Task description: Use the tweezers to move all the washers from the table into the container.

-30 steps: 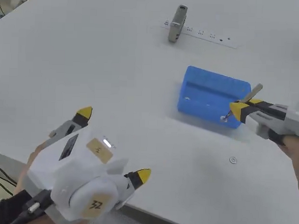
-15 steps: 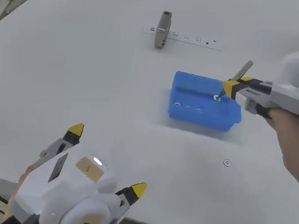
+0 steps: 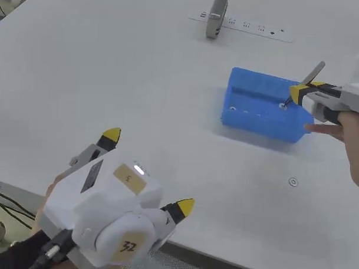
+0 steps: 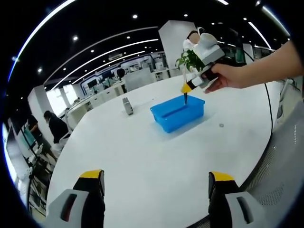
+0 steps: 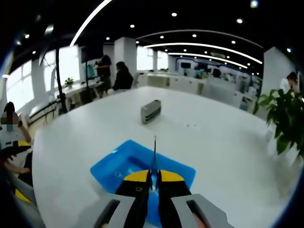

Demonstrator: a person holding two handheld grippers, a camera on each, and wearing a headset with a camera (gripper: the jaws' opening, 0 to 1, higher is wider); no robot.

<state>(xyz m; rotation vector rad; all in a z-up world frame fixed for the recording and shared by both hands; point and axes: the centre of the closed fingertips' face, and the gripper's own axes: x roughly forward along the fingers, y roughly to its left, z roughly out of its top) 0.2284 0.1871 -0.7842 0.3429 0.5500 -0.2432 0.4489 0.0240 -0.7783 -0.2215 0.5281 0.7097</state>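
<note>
Head view: thin metal tweezers (image 3: 314, 73) are clamped between the closed jaws of the right gripper (image 3: 299, 92). Their tips point down into the blue rectangular plastic container (image 3: 262, 127) just below and ahead of it. One small silver ring washer (image 3: 293, 182) lies on the white tabletop (image 3: 111, 61) near that gripper, outside the container. Well apart from the container, the left gripper (image 3: 149, 169) has its jaws spread wide and holds nothing. Beyond the container stands a small grey metal block (image 3: 216, 18).

I see bright, even light | ceiling lamps (image 5: 173, 14) overhead | soft shadows on bench (image 3: 111, 67) | fisheye edges bend
</note>
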